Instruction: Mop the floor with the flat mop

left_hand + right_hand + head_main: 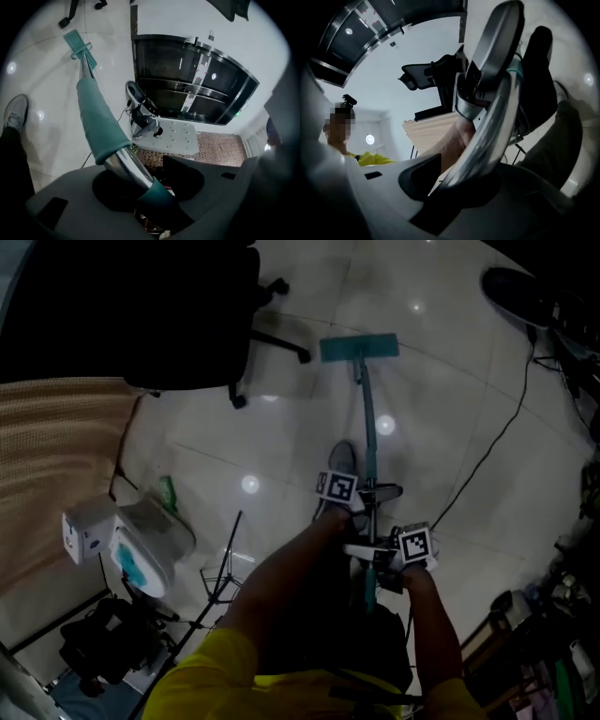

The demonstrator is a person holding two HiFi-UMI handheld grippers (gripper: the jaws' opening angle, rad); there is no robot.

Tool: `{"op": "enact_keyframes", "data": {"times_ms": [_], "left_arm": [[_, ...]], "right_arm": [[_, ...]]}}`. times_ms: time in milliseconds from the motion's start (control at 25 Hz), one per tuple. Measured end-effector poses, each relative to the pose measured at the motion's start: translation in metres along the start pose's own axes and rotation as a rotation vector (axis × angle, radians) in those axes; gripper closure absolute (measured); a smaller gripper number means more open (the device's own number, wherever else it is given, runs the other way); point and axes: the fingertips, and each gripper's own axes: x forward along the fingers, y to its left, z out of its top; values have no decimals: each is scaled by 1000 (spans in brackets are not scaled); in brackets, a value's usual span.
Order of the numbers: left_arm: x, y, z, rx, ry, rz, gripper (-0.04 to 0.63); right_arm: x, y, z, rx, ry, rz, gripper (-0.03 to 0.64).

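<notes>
At the left, a white bin (169, 532) sits on the tiled floor (450, 409) with something teal inside it. The left gripper (364, 499) is clamped on the flat mop (367, 418) handle. The handle's long axis runs straight away from the person, and the teal head lies flat on the floor ahead. The right gripper (378, 559) is closed on the handle nearer the body.

Runs dim and underexposed in the head view, with small round lamp reflections (249, 485) dotting the glossy floor (281, 442) and the corners sinking to black. Brightens in both gripper views, fisheye-bent and ringed by dark vignette. Glints hard along the chrome mop handle (497, 117), soft and unfocused close to the lens.
</notes>
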Motion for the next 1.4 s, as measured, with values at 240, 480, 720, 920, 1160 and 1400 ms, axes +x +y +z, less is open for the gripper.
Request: {"op": "enact_keyframes", "data": {"times_ms": [240, 480, 720, 920, 1160, 1400], "left_arm": [[7, 20, 133, 85, 65, 60, 413], [6, 17, 120, 104, 136, 112, 413], [-2, 0, -68, -23, 155, 87, 428], [-6, -8, -149, -110, 64, 75, 434], [10, 18, -31, -4, 79, 93, 427], [20, 24, 121, 80, 132, 132, 426]], "right_arm": [[11, -26, 132, -48, -47, 8, 499], [21, -8, 118, -55, -17, 57, 498], [4, 12, -64, 85, 40, 29, 497], [-12, 17, -137, 124, 17, -20, 495], [-17, -14, -18, 13, -90, 58, 497], [-1, -13, 136, -5, -183, 159, 515]]}}
